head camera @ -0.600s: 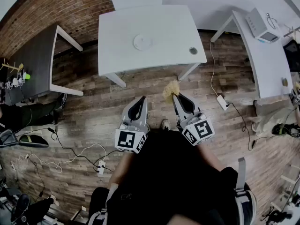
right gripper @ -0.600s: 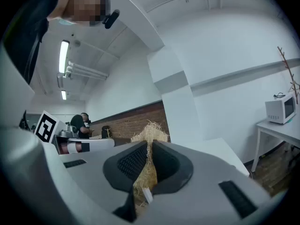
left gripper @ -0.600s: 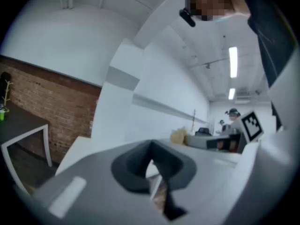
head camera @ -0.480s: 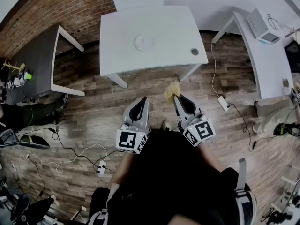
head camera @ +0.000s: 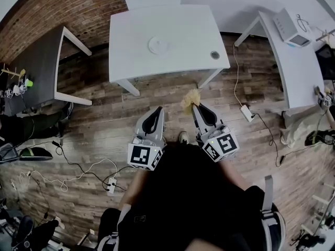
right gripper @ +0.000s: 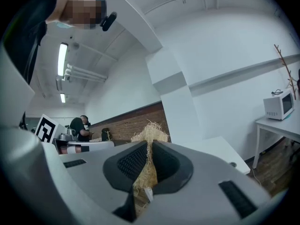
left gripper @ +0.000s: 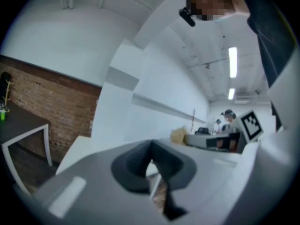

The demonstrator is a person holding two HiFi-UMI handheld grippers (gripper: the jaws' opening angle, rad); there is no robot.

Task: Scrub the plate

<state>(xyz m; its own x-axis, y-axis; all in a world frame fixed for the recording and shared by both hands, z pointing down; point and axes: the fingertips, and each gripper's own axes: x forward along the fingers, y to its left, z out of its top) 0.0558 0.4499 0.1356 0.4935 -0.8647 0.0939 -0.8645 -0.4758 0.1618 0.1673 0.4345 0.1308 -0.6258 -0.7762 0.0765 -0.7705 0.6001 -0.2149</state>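
A white plate lies near the middle of the white table, well ahead of me in the head view. My right gripper is shut on a straw-coloured fibre scrubber, whose tuft sticks out past the fingertips over the wooden floor. In the right gripper view the scrubber is pinched between the dark pads. My left gripper hangs beside it, shut with nothing in it. Both grippers are short of the table's front edge.
A small round dark object sits at the table's right front corner. A dark table stands left, a white bench with a microwave right. Cables and a power strip lie on the floor.
The view has shifted slightly; the grippers keep their places relative to each other and the scrubber stays held.
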